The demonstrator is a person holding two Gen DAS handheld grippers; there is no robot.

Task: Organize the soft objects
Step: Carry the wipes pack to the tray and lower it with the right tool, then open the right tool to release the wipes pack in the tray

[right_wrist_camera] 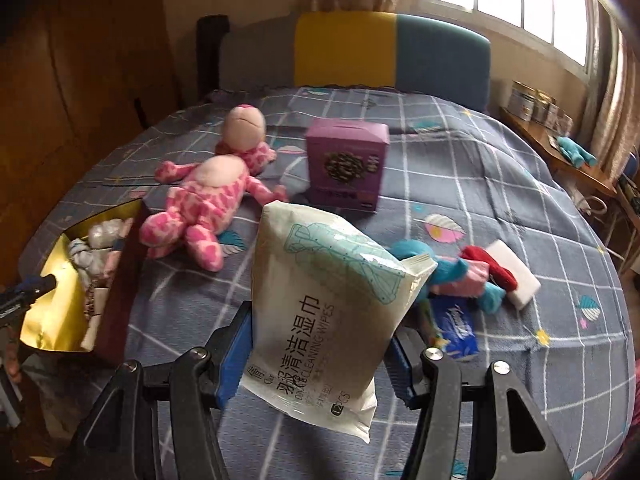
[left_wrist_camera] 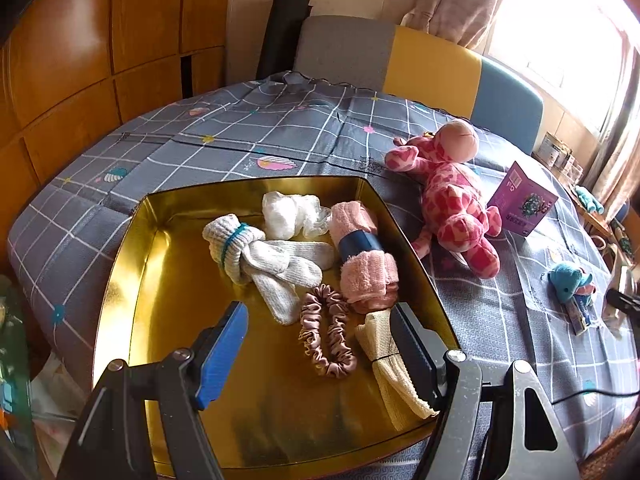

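Parted jaws of the left gripper (left_wrist_camera: 320, 336) stand over the gold-lined box (left_wrist_camera: 120, 264) with nothing pressed between them: its blue pad (left_wrist_camera: 224, 354) hangs above bare gold floor on the left, and its dark right finger sits against the box's right wall, just beside a cream folded cloth (left_wrist_camera: 394, 376) tied with a thin dark band. Going from the box's left to its right, a pair of white knitted socks (left_wrist_camera: 260, 264) bound with a teal band lies near the middle, a white gauzy bundle (left_wrist_camera: 288, 212) sits behind it toward the far wall, a dusty-pink scrunchie (left_wrist_camera: 326, 332) lies in front, and a rolled pink towel (left_wrist_camera: 366, 260) wrapped in a dark blue band runs along the right side, touching the cream cloth at its near end. Outside the box, on the grey checked bedspread (left_wrist_camera: 240, 136), a pink spotted plush giraffe (left_wrist_camera: 452, 196) lies just beside the right wall, then a purple box (left_wrist_camera: 520, 200) stands upright, and a small teal plush (left_wrist_camera: 568, 278) lies near the right edge. In the right wrist view, the right gripper (right_wrist_camera: 316, 344) is clamped on a cream pack of cleaning wipes (right_wrist_camera: 324, 304), its blue pads pressing the pack's two sides; the pack is tilted and lifted off the bedspread. Behind and to the right of it lie the teal plush with a red piece, a blue tissue packet (right_wrist_camera: 458, 330) and a white block (right_wrist_camera: 516, 276), close together.
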